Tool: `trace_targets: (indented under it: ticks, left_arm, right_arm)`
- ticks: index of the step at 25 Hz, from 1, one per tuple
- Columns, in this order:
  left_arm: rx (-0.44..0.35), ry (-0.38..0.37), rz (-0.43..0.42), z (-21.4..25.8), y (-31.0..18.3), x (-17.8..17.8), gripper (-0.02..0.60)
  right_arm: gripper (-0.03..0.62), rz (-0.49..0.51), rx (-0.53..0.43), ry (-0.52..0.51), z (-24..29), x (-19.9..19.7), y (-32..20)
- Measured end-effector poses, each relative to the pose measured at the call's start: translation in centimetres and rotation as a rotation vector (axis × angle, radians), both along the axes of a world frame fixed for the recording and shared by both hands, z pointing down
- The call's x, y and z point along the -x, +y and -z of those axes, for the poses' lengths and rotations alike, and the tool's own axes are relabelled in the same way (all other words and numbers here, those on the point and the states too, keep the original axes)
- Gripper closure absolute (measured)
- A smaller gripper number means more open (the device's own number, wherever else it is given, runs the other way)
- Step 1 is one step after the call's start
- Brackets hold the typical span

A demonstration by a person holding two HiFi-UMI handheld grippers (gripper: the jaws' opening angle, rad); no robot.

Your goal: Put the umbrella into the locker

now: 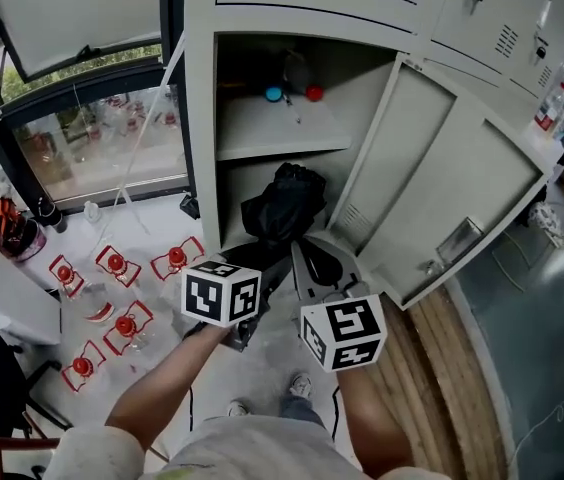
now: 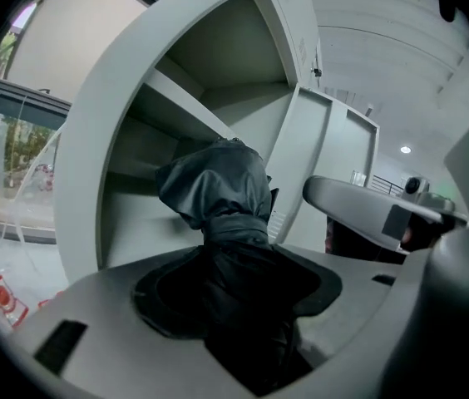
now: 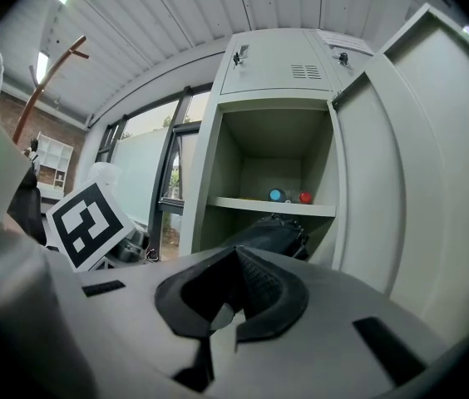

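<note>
Half done, by my read: the umbrella (image 1: 284, 206) is held up at the mouth of the locker's (image 1: 200, 138) lower bay, under the shelf (image 1: 282, 128). It isn't set down inside or released yet. My left claw (image 1: 262, 268) is clamped wide round its middle. My right claw (image 1: 314, 266) is pinched together, empty, just beside it. Umbrella: black, folded, with fabric bunched loosely above a band. Left to do: push it in and let go.

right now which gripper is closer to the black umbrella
Left. The left gripper is closed around the umbrella itself. The right gripper sits beside it on the right, jaws shut, with the umbrella just ahead of its tips.
</note>
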State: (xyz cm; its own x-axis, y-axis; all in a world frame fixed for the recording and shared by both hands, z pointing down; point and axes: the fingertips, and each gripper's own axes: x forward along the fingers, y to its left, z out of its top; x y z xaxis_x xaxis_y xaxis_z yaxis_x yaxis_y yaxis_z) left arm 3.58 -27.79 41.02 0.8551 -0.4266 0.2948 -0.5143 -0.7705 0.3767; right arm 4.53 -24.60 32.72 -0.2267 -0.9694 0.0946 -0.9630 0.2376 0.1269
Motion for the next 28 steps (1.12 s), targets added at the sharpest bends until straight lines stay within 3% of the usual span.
trace_targets:
  ticks: [7, 19, 28]
  left_arm:
    - [-0.033, -0.051, 0.057, -0.1, -3.0, -2.1, 0.337]
    - [-0.081, -0.251, 0.157, -1.1, -8.3, -3.8, 0.337]
    - [-0.151, -0.38, 0.166, -1.4, -11.8, -5.6, 0.337]
  right_arm:
    - [0.591, 0.076, -0.013, 0.007, 0.0, -1.7, -2.8]
    - [0.591, 0.196, -0.008, -0.027, -0.7, -3.8, -6.6]
    - [0.591, 0.224, 0.017, -0.053, -2.0, -5.2, -8.2]
